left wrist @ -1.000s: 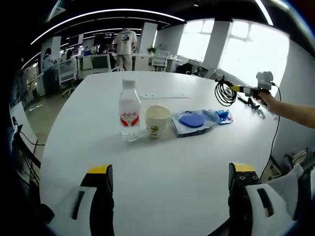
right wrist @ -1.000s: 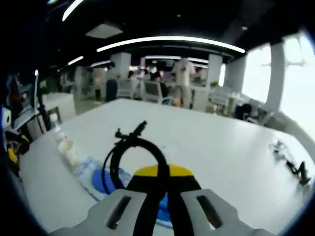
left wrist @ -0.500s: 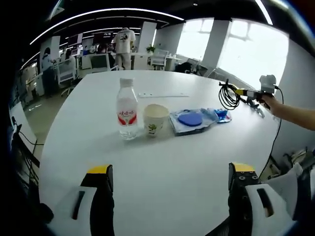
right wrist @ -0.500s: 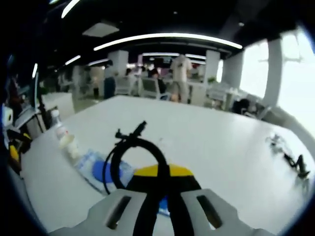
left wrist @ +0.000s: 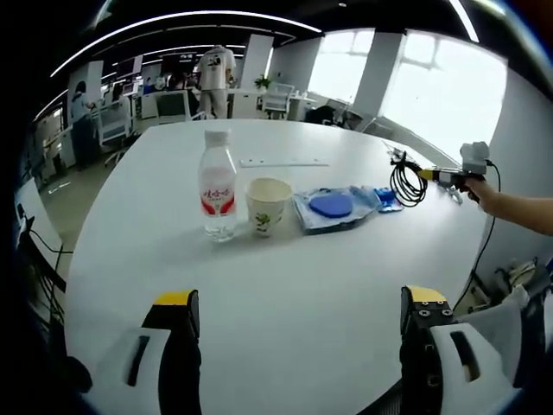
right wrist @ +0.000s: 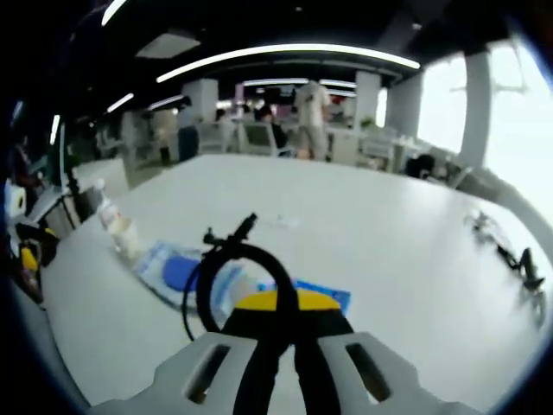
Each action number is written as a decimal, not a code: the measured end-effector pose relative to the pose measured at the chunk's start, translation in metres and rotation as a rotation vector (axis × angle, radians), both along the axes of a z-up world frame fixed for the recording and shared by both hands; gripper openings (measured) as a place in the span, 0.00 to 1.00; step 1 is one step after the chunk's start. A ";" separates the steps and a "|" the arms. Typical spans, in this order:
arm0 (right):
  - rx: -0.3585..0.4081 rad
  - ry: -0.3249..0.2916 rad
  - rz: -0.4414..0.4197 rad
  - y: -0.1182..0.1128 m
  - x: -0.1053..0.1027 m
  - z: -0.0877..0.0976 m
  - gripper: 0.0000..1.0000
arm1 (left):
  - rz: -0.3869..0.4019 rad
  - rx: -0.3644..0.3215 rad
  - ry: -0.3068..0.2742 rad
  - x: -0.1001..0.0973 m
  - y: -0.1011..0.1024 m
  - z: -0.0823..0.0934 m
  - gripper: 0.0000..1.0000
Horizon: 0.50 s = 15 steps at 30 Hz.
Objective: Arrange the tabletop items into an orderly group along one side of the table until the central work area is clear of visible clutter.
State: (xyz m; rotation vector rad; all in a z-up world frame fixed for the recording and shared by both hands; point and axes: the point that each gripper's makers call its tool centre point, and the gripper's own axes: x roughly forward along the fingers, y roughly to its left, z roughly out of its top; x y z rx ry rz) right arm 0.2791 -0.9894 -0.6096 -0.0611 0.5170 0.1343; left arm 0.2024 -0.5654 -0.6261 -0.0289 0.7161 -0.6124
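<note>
From the left gripper view the round white table lies open before the left gripper, whose two yellow-tipped jaws stand wide apart with nothing between them. At about 11 o'clock from it a water bottle with a red label stands upright, a paper cup just beside it, then a clear bag with a blue disc and a small blue packet lying flat, all in one row. Out at 2 o'clock the right gripper comes in on a bare forearm, carrying a coiled black cable above the table near the packet.

The right gripper view gives the close side of that: the right gripper has its jaws pinched tight on the coiled black cable, the loop standing up at 12 o'clock with a plug end poking out on top. Below it the bag and the blue packet are partly covered by the jaws. The bottle is small and blurred at 10 o'clock. At 3 o'clock some dark bits lie on the table's far side; what they are is hard to make out
</note>
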 end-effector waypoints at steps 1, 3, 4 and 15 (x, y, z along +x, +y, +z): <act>-0.001 0.005 0.002 0.000 -0.001 -0.001 0.00 | -0.001 0.000 0.000 0.000 0.000 0.000 0.97; 0.001 0.014 0.005 0.000 -0.004 -0.004 0.00 | -0.001 0.003 0.001 0.000 0.000 0.000 0.97; 0.002 0.020 0.005 0.000 -0.006 -0.006 0.00 | 0.000 0.006 0.003 0.000 0.001 -0.001 0.96; 0.044 0.099 0.010 -0.003 -0.018 -0.033 0.00 | 0.006 0.006 0.008 -0.003 0.002 -0.001 0.97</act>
